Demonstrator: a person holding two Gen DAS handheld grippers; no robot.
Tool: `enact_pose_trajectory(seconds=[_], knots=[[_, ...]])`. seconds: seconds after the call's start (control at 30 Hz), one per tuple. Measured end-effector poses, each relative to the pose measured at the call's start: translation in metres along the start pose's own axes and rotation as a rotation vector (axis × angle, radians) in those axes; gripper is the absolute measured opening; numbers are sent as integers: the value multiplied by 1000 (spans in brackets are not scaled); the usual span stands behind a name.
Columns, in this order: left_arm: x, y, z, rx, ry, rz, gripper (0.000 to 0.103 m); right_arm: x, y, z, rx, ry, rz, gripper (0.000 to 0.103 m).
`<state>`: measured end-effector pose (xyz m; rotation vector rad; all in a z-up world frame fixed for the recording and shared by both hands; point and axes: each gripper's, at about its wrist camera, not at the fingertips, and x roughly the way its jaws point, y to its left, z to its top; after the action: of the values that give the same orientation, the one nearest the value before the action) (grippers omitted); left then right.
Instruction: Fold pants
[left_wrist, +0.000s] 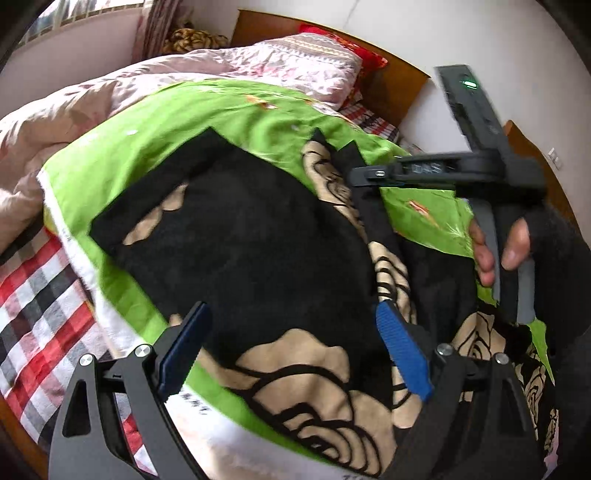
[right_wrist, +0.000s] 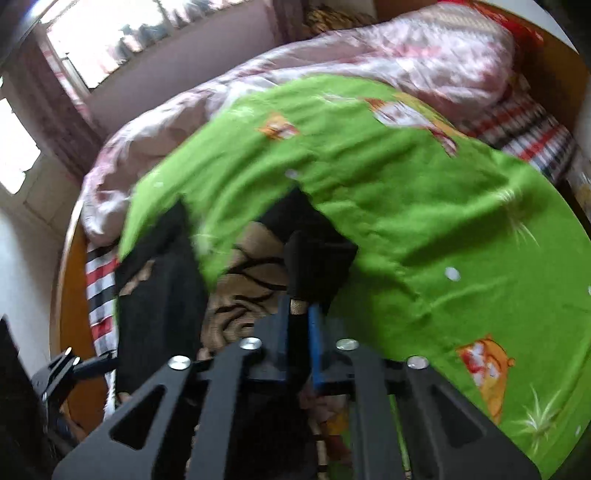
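My left gripper (left_wrist: 295, 354) hangs spread wide with nothing between its fingers, above the black pants with beige rose print (left_wrist: 258, 236), which lie on the bright green cartoon-print sheet (left_wrist: 207, 110). My right gripper (right_wrist: 301, 332) is pinched tight on a black edge of the pants — a thin hold. If that edge slips out, the fold will flop back crooked.

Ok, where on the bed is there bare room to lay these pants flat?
The green sheet is bare between the pants and the pink quilt. The plaid sheet has a strip beside the green edge. Near the right gripper it's crowded with bunched fabric.
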<state>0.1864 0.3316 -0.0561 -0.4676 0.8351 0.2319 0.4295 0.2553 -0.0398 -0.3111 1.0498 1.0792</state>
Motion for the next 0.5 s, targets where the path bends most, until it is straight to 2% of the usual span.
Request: enact_pose_trajectory(seconds=[0.07,0.13,0.23,0.3,0.37,0.43,0.5], knots=[[-3,9,1,-18,-10,-3,91,-13,7,-3,-4,-58,26,8],[-9,18,5,-45,-31,-31,91,-34,18,2,7,-119,119,8],[-18,32,15,-111,-70,-123,93,-58,43,9,-27,-169,210,8],[-16,40,27,-164,-93,-214,98,-66,57,13,-43,-186,264,8],[-10,43,40,-193,-111,-275,98,-68,68,17,-54,-196,301,8],[-2,44,52,-203,-120,-312,98,-62,78,19,-63,-192,306,8],[6,38,66,-164,-128,-315,95,-48,83,20,-52,-159,325,11]])
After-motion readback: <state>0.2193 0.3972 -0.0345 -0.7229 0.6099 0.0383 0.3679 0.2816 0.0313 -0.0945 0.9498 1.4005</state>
